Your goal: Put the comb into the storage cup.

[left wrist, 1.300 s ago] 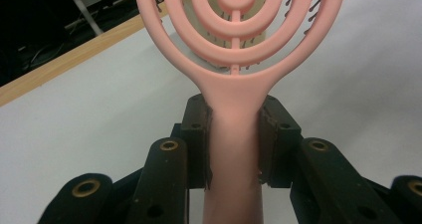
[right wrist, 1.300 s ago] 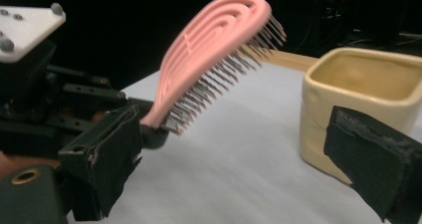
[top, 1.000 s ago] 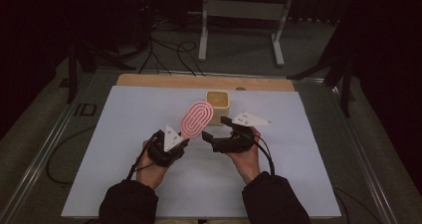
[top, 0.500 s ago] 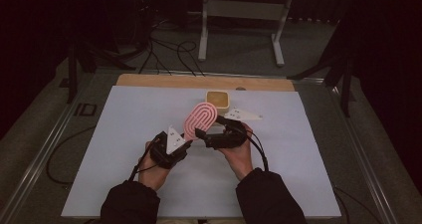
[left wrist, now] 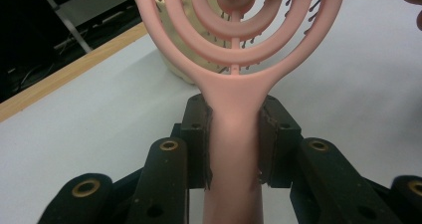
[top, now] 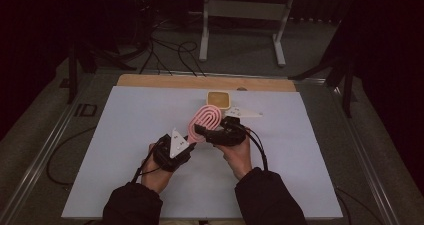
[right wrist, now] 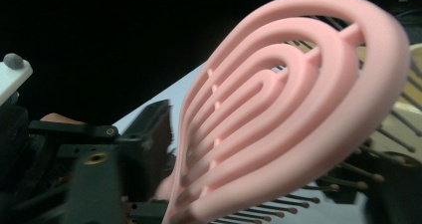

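My left claw [left wrist: 233, 149] pinches the pink brush [left wrist: 234, 134] by its handle; my right claw [top: 202, 131] seemingly grips its head. Next, a careful handover.

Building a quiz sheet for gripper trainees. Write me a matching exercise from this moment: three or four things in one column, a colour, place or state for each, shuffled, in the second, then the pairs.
Things
1. hairbrush
2. left gripper
3. square container
4. wooden strip

Descriptions
A. runs along the table's far edge
B. pink, with looped open ribs and dark bristles
C. cream, standing on the white sheet beyond the brush
D. shut on the pink handle

Pairs: 1-B, 2-D, 3-C, 4-A
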A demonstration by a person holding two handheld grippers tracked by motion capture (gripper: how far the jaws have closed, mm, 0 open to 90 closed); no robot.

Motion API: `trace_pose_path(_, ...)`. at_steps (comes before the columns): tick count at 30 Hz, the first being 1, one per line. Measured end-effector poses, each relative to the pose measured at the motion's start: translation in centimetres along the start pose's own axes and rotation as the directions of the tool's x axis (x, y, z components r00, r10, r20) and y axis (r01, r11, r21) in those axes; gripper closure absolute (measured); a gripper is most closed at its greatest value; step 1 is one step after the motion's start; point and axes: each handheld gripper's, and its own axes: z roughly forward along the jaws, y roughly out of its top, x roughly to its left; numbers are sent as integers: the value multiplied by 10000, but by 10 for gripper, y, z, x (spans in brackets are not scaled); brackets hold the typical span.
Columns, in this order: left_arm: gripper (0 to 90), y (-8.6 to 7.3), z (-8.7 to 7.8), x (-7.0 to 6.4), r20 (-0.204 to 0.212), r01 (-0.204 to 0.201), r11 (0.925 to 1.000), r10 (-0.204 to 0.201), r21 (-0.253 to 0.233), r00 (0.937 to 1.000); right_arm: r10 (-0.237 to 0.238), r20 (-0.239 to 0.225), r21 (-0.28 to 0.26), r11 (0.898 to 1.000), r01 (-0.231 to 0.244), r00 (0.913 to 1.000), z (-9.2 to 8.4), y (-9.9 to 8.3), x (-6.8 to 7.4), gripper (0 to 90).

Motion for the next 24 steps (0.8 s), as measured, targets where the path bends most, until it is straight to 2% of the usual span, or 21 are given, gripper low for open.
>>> trace_pose_path(3, 700, 0, -1, 0, -8, 9, 10000, -9, -39, 10000, 114, -73, 70, 9999, -114, 9999, 0, 0, -1, 403)
trace_pose_path(4, 700, 0, -1, 0, -21, 39, 10000, -39, -91, 10000, 171, -151, 135, 9998, -169, 9997, 1, 0, -1, 456)
trace_pose_path(9, 700, 0, -1, 1, -3, 32, 10000, -32, -94, 10000, 328, -398, 254, 9992, -318, 9987, 2, 0, -1, 512)
trace_pose_path(12, 700, -1, 0, 1, -27, -7, 10000, 7, -43, 10000, 619, -657, 412, 9974, -593, 9959, 3, 1, 0, 562)
trace_pose_path(17, 700, -2, 1, 2, 4, 57, 10000, -57, -12, 10000, 894, -887, 563, 9948, -846, 9920, 4, 1, 1, 601)
trace_pose_path(18, 700, -2, 0, 2, 4, 111, 9999, -111, -38, 9999, 1105, -1106, 565, 9929, -1047, 9877, 5, 1, 2, 621)
trace_pose_path(20, 700, -2, 0, 3, 36, 143, 9999, -142, -73, 9999, 1226, -1262, 577, 9916, -1161, 9844, 5, 1, 3, 630)
trace_pose_path(24, 699, -2, 0, 3, 101, 182, 9998, -181, -106, 9998, 1207, -1360, 575, 9918, -1138, 9833, 5, 2, 3, 633)
